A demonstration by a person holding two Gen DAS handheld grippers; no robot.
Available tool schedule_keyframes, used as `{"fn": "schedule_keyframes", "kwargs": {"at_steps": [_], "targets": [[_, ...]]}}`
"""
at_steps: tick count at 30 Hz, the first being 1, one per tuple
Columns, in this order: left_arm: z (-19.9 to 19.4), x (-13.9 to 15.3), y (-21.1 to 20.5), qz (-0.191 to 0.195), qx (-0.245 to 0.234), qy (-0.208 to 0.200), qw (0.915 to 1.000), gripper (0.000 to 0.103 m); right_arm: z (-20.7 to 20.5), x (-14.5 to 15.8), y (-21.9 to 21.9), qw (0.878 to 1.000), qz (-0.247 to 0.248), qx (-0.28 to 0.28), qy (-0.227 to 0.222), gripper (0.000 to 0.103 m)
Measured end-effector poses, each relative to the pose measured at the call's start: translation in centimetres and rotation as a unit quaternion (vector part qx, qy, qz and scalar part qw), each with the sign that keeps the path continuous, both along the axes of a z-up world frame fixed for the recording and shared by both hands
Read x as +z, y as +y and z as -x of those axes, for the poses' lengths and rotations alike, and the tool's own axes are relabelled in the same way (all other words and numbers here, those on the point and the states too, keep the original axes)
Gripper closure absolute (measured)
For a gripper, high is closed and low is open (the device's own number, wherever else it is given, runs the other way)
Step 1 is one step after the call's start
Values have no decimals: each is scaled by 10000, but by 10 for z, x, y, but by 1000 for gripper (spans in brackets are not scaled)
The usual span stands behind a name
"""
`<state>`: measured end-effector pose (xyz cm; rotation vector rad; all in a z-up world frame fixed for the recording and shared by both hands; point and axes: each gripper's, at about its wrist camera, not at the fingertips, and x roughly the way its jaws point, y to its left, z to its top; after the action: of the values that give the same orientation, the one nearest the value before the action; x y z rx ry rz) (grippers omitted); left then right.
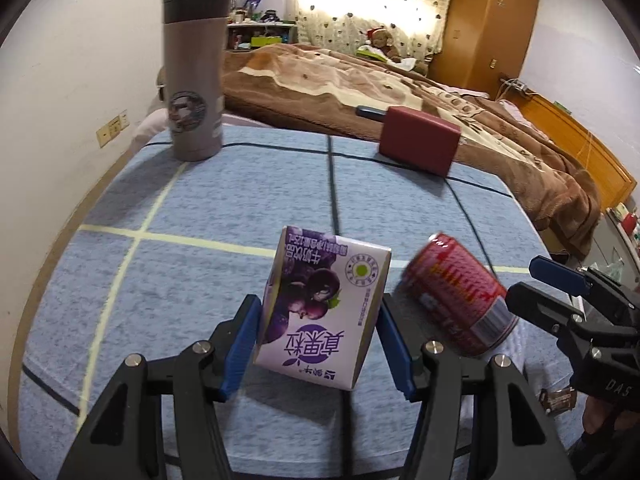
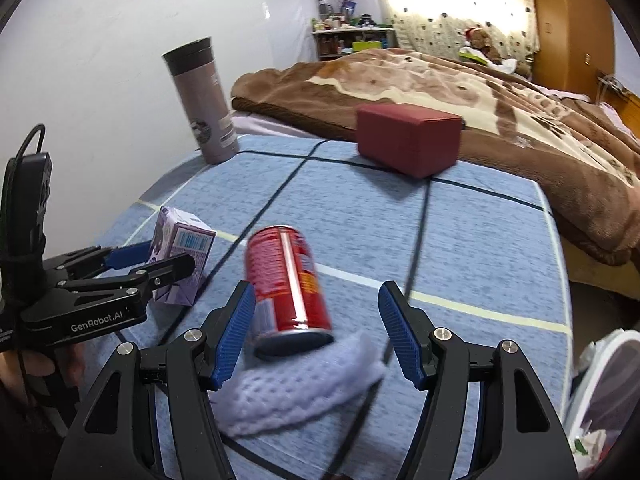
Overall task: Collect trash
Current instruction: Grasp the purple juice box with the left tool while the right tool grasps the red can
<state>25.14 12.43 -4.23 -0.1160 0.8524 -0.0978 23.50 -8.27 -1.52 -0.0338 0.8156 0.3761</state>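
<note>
The left gripper [image 1: 318, 340] has its 2 blue pads against the sides of the purple milk carton [image 1: 320, 308], which tilts as if lifted off the blue checked cloth [image 1: 224, 200]; it looks clenched on the carton, so that piece of trash seems already in hand. Just to its right, the right gripper [image 2: 318, 332] is spread wide around the red can [image 2: 286, 280], which leans on a white crumpled tissue [image 2: 296, 384]; the left pad sits close to the can, while the right pad stands apart. The step in hand appears to be grasping the can, and next the jaws would need to close squarely on it before it rolls. Farther back stand a grey thermos [image 2: 204, 100] and a dark red box [image 2: 408, 138], with a brown blanket [image 2: 460, 92] beyond.
</note>
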Motion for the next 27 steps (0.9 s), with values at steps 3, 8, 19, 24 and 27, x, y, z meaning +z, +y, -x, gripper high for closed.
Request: {"fn": "schedule_keyframes", "kwargs": {"at_steps": [3, 8, 19, 24, 27], "targets": [[2, 1, 6, -107, 111, 62, 9999, 43, -2, -3, 10, 9999, 95, 127, 41, 38], [1, 0, 11, -93, 175, 159, 9997, 41, -11, -10, 20, 9993, 283, 190, 165, 38], [-12, -6, 12, -83, 164, 241, 9995, 40, -20, -22, 26, 9980, 502, 154, 347, 38], [-17, -11, 9, -143, 87, 276, 9995, 40, -22, -26, 28, 9974, 587, 117, 391, 39], [-19, -15, 7, -78, 30, 341, 9994, 40, -22, -28, 28, 9973, 587, 126, 418, 45]]}}
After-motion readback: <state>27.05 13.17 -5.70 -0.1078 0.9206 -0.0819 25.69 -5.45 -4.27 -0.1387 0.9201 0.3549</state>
